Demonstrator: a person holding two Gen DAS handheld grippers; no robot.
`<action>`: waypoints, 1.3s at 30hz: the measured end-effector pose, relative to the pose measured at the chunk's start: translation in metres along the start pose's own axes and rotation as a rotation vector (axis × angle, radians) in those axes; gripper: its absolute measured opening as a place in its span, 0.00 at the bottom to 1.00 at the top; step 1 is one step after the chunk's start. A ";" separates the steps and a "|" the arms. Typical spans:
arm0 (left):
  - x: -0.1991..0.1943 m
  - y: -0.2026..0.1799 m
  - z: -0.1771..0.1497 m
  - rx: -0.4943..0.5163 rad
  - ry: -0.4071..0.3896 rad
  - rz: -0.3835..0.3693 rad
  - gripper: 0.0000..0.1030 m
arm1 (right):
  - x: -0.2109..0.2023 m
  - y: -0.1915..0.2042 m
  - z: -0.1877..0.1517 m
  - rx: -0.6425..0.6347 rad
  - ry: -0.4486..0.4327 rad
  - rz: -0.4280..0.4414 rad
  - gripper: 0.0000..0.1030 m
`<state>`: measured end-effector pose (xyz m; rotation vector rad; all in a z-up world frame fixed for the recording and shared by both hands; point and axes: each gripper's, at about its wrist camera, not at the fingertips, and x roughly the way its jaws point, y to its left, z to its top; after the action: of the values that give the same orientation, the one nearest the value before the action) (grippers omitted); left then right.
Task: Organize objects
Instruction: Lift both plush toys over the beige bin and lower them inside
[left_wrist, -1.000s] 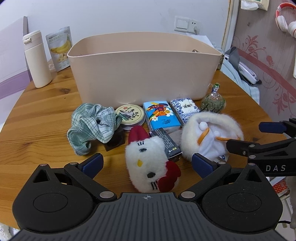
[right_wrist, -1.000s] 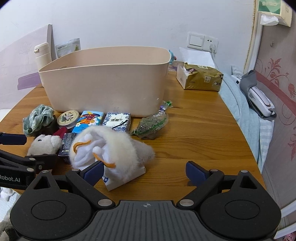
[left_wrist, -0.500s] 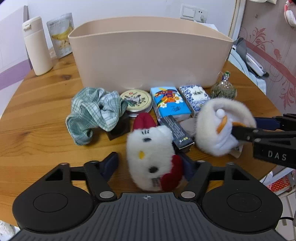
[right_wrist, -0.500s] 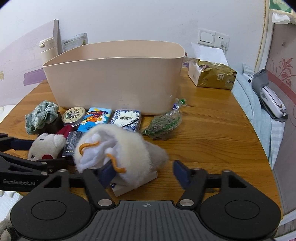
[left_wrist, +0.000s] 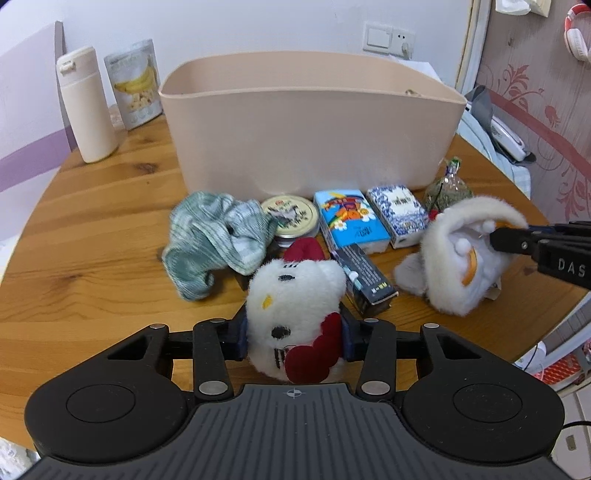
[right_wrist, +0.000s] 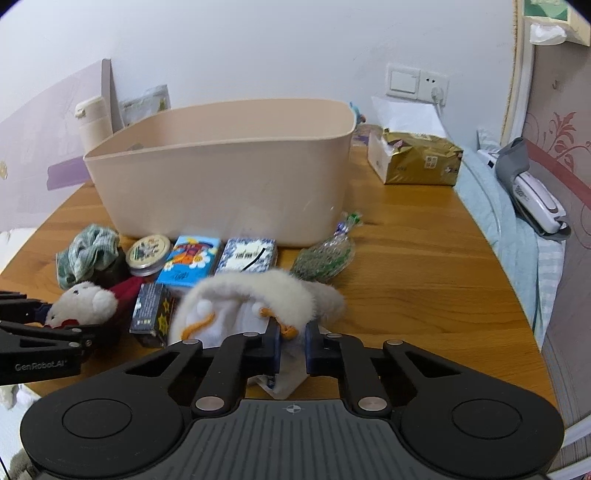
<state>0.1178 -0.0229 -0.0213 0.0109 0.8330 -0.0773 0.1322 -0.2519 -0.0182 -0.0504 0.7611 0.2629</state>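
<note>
Plush toys gripped on the wooden table (left_wrist: 92, 236) before the beige bin (left_wrist: 310, 122).
On the left, the left gripper (left_wrist: 293, 334) is closing its jaws on the white cat plush (left_wrist: 291, 291), blue pads pressing its sides, beside the green cloth (left_wrist: 218, 236), round tin (left_wrist: 290, 218) and tissue packs. To the right, the right gripper (right_wrist: 291, 349) is pinched tight on the white fluffy pouch (right_wrist: 255, 299) at its orange cord, near the green sachet (right_wrist: 325, 254).

I log a home bedroom: wooden table (right_wrist: 424, 280), bed edge (right_wrist: 517, 236), floral wallpaper (left_wrist: 535, 122), headphones (left_wrist: 578, 33) hanging.
</note>
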 end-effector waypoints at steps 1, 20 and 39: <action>-0.002 0.001 0.001 0.000 -0.003 0.000 0.44 | -0.002 -0.001 0.002 0.003 -0.007 -0.002 0.12; -0.050 0.009 0.049 0.030 -0.135 0.012 0.44 | -0.042 -0.014 0.051 0.038 -0.158 -0.028 0.12; -0.034 0.026 0.133 0.059 -0.241 0.048 0.44 | -0.031 -0.018 0.114 0.051 -0.236 -0.059 0.12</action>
<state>0.1947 -0.0001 0.0928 0.0755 0.5890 -0.0561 0.1921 -0.2605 0.0847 0.0068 0.5308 0.1891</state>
